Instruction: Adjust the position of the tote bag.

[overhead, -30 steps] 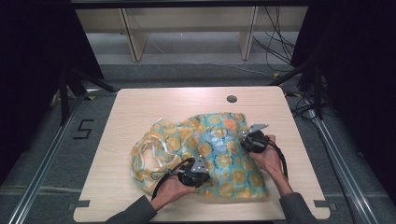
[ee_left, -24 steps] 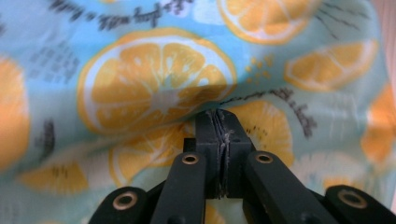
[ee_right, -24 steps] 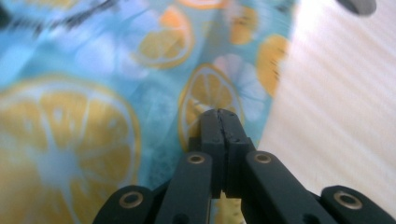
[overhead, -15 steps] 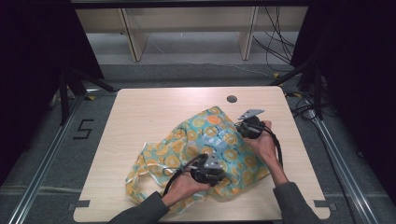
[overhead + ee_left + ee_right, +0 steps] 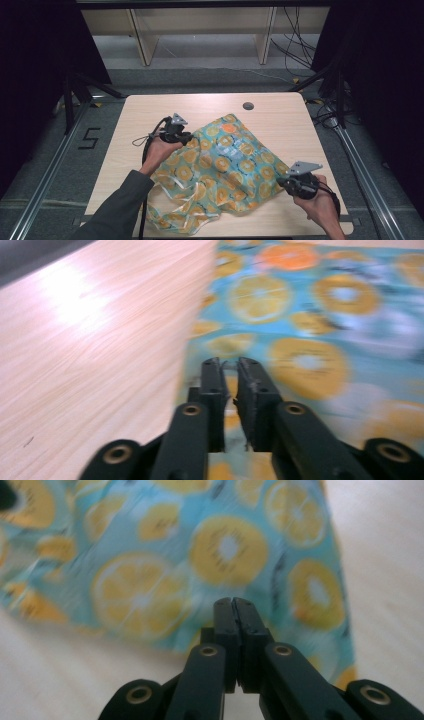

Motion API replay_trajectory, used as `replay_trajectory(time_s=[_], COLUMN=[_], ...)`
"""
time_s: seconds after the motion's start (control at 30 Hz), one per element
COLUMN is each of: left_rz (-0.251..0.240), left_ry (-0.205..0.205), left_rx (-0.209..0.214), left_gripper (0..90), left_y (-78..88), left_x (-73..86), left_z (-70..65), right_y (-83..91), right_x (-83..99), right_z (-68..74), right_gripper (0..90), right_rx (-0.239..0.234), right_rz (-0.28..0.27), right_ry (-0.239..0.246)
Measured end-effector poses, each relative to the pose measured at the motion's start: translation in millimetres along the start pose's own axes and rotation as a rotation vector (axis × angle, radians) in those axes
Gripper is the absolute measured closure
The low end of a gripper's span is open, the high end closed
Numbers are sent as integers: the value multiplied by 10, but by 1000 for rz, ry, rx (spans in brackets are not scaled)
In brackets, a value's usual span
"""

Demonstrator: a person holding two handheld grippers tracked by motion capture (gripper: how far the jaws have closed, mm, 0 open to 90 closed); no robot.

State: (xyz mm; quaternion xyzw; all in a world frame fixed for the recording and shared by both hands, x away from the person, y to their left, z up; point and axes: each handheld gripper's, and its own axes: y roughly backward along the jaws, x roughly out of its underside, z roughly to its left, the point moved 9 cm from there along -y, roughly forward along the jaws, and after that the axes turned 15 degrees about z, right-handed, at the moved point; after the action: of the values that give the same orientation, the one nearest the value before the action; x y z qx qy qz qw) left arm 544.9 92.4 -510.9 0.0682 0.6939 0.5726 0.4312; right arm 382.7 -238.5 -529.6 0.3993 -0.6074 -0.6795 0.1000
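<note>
Perhaps "5" [image 5: 90, 138] beside table [image 5: 150, 107]

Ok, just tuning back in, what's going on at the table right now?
A person is spreading a citrus-print cloth on the wooden table with two handheld grippers. The left gripper pinches the cloth's far-left edge, its jaws having just been closing. The right gripper is clamped on the near-right corner. The cloth is stretched between them, with its near-left part bunched up.

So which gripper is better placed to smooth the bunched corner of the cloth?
Probably the left gripper: it grips the cloth on the same side as the bunched near-left folds. The right gripper, shut on the near-right corner, sits farther off.
</note>
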Motion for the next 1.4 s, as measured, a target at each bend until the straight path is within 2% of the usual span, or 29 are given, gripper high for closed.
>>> replay_trajectory(time_s=[0.07, 0.1, 0.13, 0.17, 0.23, 0.3, 0.37, 0.5, 0.57, 0.6, 0.63, 0.7, 0.73, 0.77, 0.8, 0.83, 0.9, 0.93, 0.97, 1.07, 1.1, 1.13, 1.17, 1.2, 1.23, 1.3, 1.33, 1.37, 1.4], left_rz=[11, 0, 17, 28, 42, 41, 87, 97, 122, 129, 160, 158, 172, 175, 163, 182, 189, 194, 194, 193, 188, 175, 183, 179, 176, 153, 105, 104, 107], left_ry=[25, 38, 47, 47, 57, 75, 29, 15, -22, -48, -83, -89, -114, -126, -128, -155, -173, -186, -186, -197, -191, -178, -204, -211, -226, -221, -161, -173, -204], left_rx=[4, 8, 18, 17, 22, 47, 57, 91, 98, 106, 107, 118, 129, 138, 134, 132, 133, 139, 143, 168, 176, 193, 187, 184, 185, 219, 255, 255, 246], left_gripper=[859, 880, 887, 891, 893, 893, 893, 893, 893, 893, 892, 888, 887, 885, 886, 886, 883, 882, 881, 878, 879, 878, 876, 873, 869, 856, 849, 841, 827], left_y=[-130, -200, -264, -312, -435, -515, -590, -650, -658, -642, -614, -594, -568, -553, -545, -523, -494, -476, -467, -456, -457, -464, -459, -458, -452, -421, -389, -342, -289], left_x=[10, 2, 13, 17, 13, 2, 19, 36, 88, 108, 143, 170, 207, 232, 242, 275, 310, 336, 350, 364, 358, 347, 355, 352, 357, 366, 345, 348, 353], left_z=[85, 106, 111, 113, 117, 102, 65, -35, -111, -144, -163, -228, -272, -317, -365, -399, -463, -503, -537, -649, -691, -772, -805, -849, -881, -930, -964, -952, -909], right_y=[4, -4, -39, -63, -139, -196, -224, -311, -351, -368, -387, -414, -417, -436, -456, -484, -540, -558, -585, -673, -716, -749, -784, -797, -795, -749, -705, -613, -543], right_x=[99, 144, 156, 200, 234, 226, 196, 89, 47, 14, -8, -79, -113, -164, -208, -262, -356, -388, -448, -603, -678, -728, -788, -825, -858, -887, -885, -854, -834], right_z=[90, 137, 172, 217, 234, 223, 208, 155, 91, 69, 16, -61, -108, -157, -208, -262, -411, -460, -543, -770, -854, -916, -995, -1057, -1094, -1153, -1166, -1139, -1096], right_gripper=[900, 900, 900, 900, 900, 900, 900, 900, 900, 900, 900, 900, 900, 900, 900, 900, 900, 900, 900, 900, 900, 900, 900, 900, 900, 900, 898, 891, 886], right_rx=[-7, -9, -3, -20, -23, -19, -19, -4, 5, 4, 16, 34, 49, 61, 74, 88, 131, 129, 134, 174, 173, 180, 186, 192, 181, 171, 173, 172, 158], right_rz=[12, 21, 10, 45, 75, 81, 88, 82, 94, 91, 92, 86, 83, 82, 80, 70, 68, 72, 72, 58, 54, 43, 36, 30, 15, -12, -31, -47, -76], right_ry=[16, 25, 24, 19, 25, 23, 28, 21, 27, -1, 13, -3, 13, 6, 8, 4, 9, 0, -25, -32, -61, -51, -66, -79, -94, -100, -98, -122, -125])
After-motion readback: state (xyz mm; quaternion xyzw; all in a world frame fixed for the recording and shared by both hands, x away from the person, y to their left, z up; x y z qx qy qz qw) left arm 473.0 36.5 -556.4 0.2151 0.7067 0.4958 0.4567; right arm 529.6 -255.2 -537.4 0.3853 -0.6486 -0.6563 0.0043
